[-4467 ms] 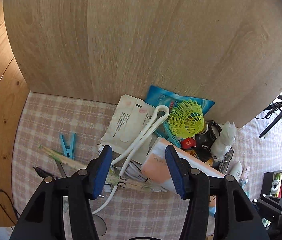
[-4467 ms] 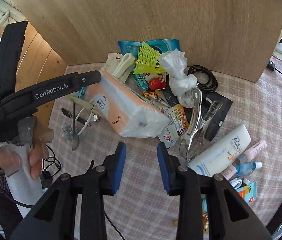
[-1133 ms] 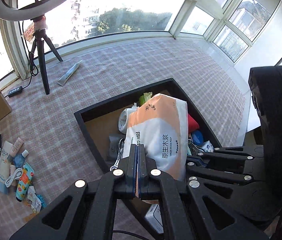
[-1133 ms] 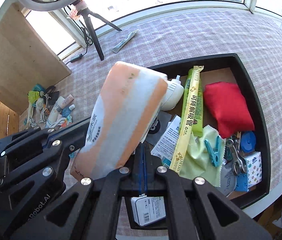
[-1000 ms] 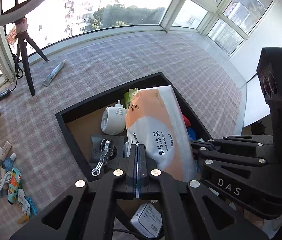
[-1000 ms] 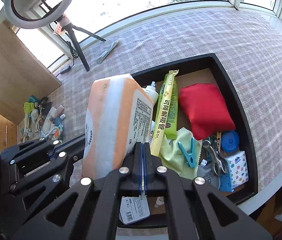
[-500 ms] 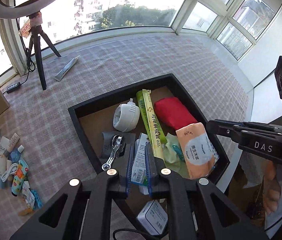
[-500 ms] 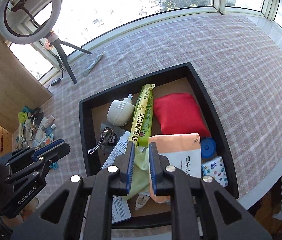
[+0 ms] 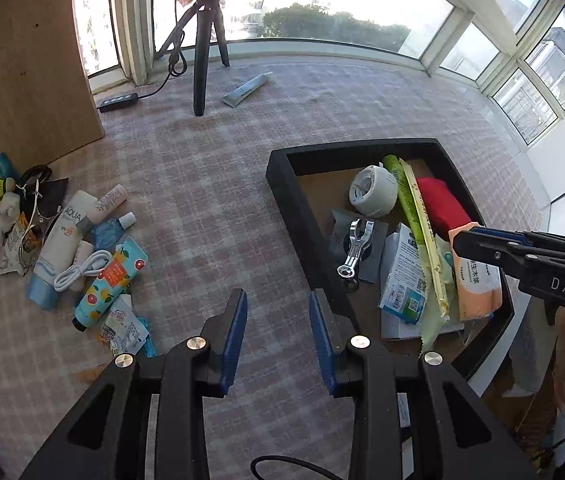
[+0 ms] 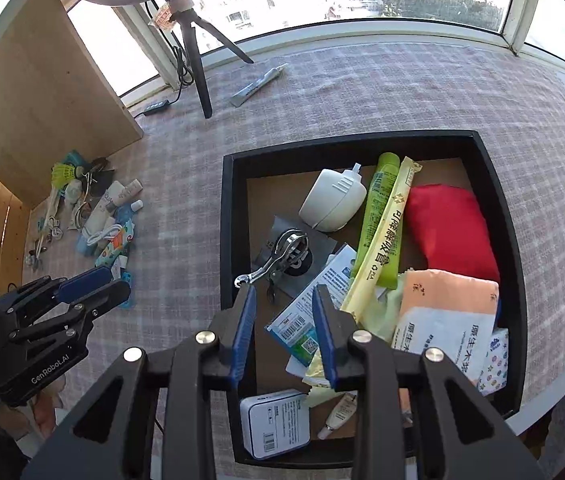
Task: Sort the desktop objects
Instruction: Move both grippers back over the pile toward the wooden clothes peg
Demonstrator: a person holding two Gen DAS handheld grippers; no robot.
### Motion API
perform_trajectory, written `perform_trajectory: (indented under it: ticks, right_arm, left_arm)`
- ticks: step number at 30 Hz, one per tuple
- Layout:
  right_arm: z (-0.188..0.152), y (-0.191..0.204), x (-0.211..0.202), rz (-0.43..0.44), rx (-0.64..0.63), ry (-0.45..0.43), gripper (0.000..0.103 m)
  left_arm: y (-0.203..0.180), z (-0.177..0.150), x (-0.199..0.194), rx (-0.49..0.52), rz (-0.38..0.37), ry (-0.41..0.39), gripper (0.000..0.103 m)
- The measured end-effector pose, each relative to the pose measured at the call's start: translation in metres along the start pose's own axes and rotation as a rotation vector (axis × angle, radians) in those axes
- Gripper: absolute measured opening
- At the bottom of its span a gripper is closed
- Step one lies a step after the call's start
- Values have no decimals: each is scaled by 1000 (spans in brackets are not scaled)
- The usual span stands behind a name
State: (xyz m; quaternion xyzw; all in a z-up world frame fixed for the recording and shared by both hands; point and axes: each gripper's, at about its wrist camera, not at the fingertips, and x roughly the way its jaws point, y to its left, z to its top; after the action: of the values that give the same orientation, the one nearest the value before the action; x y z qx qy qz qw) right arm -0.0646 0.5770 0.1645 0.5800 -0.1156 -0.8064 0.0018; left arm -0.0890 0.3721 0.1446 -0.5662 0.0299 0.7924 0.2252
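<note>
The orange and white tissue pack (image 10: 448, 316) lies in the black tray (image 10: 229, 216) at its near right, below a red pouch (image 10: 448, 230); it also shows in the left wrist view (image 9: 476, 284). My right gripper (image 10: 282, 328) is open and empty above the tray's near left part. My left gripper (image 9: 276, 334) is open and empty above the checked cloth, left of the tray (image 9: 294, 204). A pile of loose items lies to the left, with a white AQUA tube (image 9: 58, 240) and a fruit-print tube (image 9: 112, 280).
The tray holds a white round device (image 10: 332, 200), green tube (image 10: 378, 220), metal clip (image 10: 282, 258), white box (image 10: 274, 422). A tripod (image 9: 206, 40) and a small tube (image 9: 246, 90) stand further off. A wooden board (image 9: 22, 60) rises at left. The table edge runs along the tray's right.
Both grippers were shut on the tissue pack over the tray; they let it go into the tray, opened wider and drew back. The left gripper has swung left, off the tray.
</note>
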Motion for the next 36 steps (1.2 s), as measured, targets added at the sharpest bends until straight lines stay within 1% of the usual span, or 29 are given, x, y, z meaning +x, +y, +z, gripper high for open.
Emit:
perform_trajectory:
  ticks: [2, 9, 12, 15, 17, 19, 21, 23, 26, 27, 29, 33, 36]
  right_arm:
    - [3, 16, 9, 11, -27, 12, 29]
    - [15, 72, 37, 68, -98, 48, 29]
    - [18, 96, 52, 90, -133, 69, 29]
    - [14, 121, 70, 110, -179, 102, 32]
    - [10, 137, 84, 116, -202, 130, 32]
    - [6, 150, 99, 131, -215, 163, 32]
    - [3, 162, 113, 153, -224, 198, 32]
    - [3, 174, 125, 167, -225, 225, 32]
    - [5, 188, 139, 185, -227, 253, 32]
    - [6, 193, 143, 180, -227, 259, 32]
    - [8, 198, 150, 180, -224, 272, 32]
    - [10, 207, 164, 180, -215, 307, 32]
    - [9, 211, 169, 178, -218, 329, 32]
  left_arm:
    - [25, -4, -4, -35, 30, -6, 31]
    - [119, -22, -19, -168, 99, -18, 31]
    - [148, -30, -23, -202, 113, -17, 31]
    - [165, -40, -19, -201, 105, 1, 31]
    - [168, -47, -13, -186, 93, 18, 31]
    - [166, -53, -4, -156, 76, 38, 33]
    - [159, -59, 6, -89, 66, 58, 33]
    - [152, -64, 17, -27, 82, 83, 33]
    - [146, -67, 30, 28, 74, 111, 34]
    - [143, -67, 33, 43, 74, 115, 35]
    - [140, -66, 38, 67, 72, 118, 44]
    - [133, -65, 47, 102, 61, 113, 47]
    - [129, -67, 54, 136, 75, 117, 48]
